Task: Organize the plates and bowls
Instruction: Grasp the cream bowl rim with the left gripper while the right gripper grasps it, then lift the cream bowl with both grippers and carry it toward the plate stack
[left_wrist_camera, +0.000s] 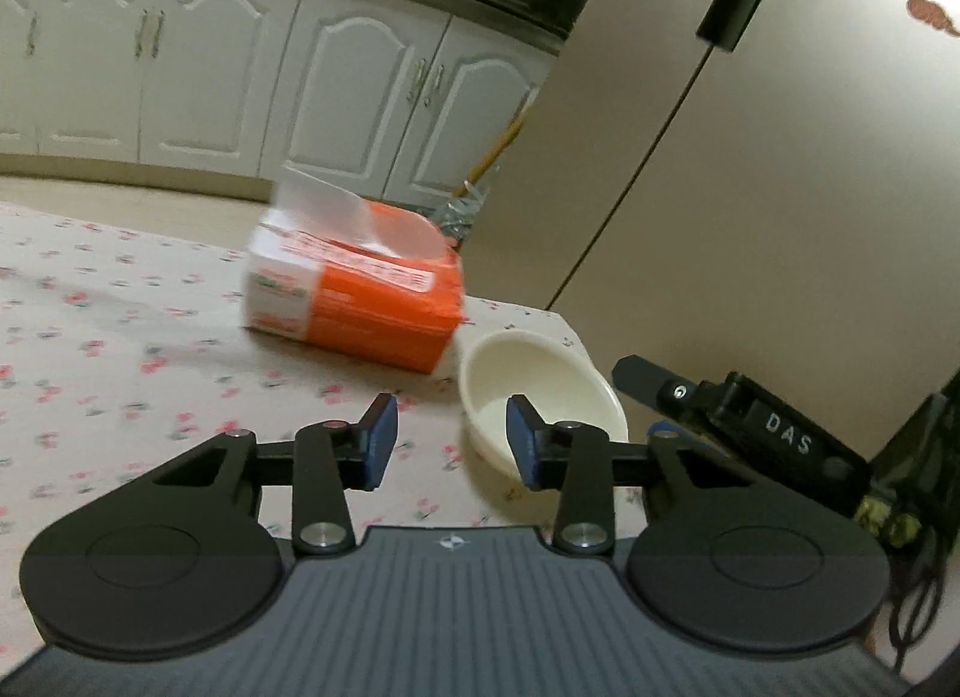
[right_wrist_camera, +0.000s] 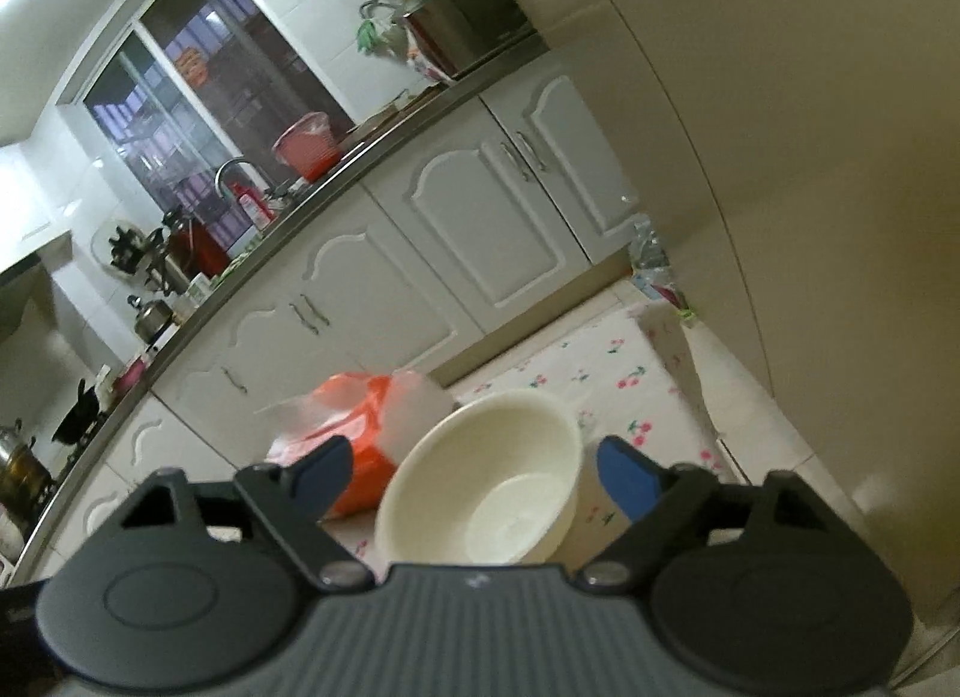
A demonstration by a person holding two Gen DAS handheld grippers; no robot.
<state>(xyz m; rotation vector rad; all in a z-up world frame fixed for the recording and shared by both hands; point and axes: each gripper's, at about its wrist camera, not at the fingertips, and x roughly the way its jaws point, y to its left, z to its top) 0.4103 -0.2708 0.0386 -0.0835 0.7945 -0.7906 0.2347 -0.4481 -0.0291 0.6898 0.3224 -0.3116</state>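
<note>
The bowl (right_wrist_camera: 480, 487) sits lower centre on the desk (left_wrist_camera: 120, 337), framed between the released right tongs (right_wrist_camera: 468, 466), probably lined up for a rim grasp, while the left tongs (left_wrist_camera: 450, 439) gape empty beside it.

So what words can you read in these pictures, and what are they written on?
"DAS": white letters on the black right gripper, seen in the left wrist view.
"G": white mark, may be a logo, on the same gripper.
Orange tissue pack: has print, too blurred to read.
Nothing readable in the right wrist view.
</note>
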